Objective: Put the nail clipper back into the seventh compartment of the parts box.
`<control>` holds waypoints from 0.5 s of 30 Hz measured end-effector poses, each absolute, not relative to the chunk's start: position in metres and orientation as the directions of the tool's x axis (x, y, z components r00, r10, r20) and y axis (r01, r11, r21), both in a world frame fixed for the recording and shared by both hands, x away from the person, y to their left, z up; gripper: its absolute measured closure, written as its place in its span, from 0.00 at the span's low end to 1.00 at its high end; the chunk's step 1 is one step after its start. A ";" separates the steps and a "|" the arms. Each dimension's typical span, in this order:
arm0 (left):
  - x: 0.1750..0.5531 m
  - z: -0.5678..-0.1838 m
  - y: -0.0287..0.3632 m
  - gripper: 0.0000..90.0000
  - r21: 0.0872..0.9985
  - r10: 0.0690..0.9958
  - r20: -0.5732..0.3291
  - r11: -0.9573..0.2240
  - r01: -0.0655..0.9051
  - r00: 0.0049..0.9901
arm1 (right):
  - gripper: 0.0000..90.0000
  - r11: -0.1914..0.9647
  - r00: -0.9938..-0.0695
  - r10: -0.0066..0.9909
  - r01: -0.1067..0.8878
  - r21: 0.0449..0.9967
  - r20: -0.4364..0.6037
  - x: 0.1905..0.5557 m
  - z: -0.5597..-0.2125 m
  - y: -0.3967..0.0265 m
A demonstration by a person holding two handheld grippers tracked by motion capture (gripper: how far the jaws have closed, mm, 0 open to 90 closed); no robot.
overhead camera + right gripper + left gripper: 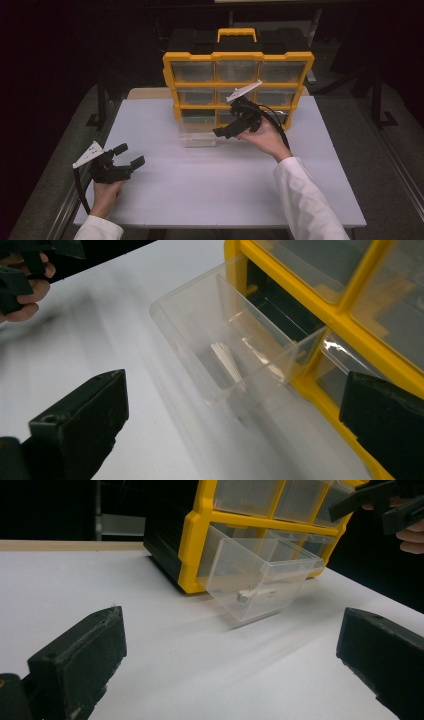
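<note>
A yellow and black organiser cabinet [238, 55] with clear drawers stands at the back of the white table [220, 190]. Its bottom-left clear drawer [197, 136] is pulled out and tilts down to the table; the same drawer [255, 580] holds a small pale part [250, 594]. My right gripper [226, 131] hovers just right of the drawer [225, 345], open and empty. Near the table's front left, my left gripper [129, 155] is open and empty, pointing at the cabinet [192, 555].
The cabinet's other drawers [237, 71] are shut. A yellow carry handle [236, 33] tops it. Bare table lies between the two grippers and in front of the drawer. A dark floor surrounds the table.
</note>
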State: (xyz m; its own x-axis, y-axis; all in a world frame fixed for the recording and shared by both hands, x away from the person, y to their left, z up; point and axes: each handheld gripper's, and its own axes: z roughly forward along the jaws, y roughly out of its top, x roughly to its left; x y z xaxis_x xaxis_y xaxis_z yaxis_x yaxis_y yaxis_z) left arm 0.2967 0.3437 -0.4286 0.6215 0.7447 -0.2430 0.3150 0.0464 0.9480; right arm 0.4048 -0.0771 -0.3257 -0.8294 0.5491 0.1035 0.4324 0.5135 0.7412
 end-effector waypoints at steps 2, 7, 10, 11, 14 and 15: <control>0.297 -0.429 0.344 0.00 0.948 0.745 -0.245 0.048 0.316 0.621 | 0.00 0.508 -0.828 0.552 0.431 0.746 0.102 0.402 -0.327 -0.082; 0.296 -0.429 0.343 0.00 0.948 0.744 -0.244 0.048 0.315 0.622 | 0.00 0.480 -0.817 0.566 0.437 0.761 0.112 0.397 -0.331 -0.094; 0.296 -0.429 0.343 0.00 0.947 0.744 -0.246 0.048 0.317 0.621 | 0.00 0.471 -0.814 0.570 0.436 0.766 0.113 0.396 -0.333 -0.099; 0.296 -0.429 0.343 0.00 0.948 0.744 -0.244 0.048 0.315 0.621 | 0.00 0.466 -0.812 0.572 0.440 0.768 0.118 0.395 -0.334 -0.101; 0.296 -0.428 0.343 0.00 0.948 0.745 -0.244 0.048 0.315 0.621 | 0.00 0.446 -0.811 0.569 0.440 0.780 0.132 0.391 -0.339 -0.110; 0.296 -0.428 0.344 0.00 0.948 0.745 -0.245 0.049 0.315 0.620 | 0.00 0.437 -0.811 0.569 0.440 0.785 0.138 0.390 -0.340 -0.113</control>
State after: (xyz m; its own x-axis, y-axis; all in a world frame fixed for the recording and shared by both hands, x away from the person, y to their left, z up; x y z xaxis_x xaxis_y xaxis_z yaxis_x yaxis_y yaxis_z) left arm 0.2962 0.3435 -0.4284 0.6200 0.7455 -0.2446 0.3151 0.0489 0.9478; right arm 0.3897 -0.1127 -0.3401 -0.8110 0.5685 0.1381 0.4397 0.4367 0.7848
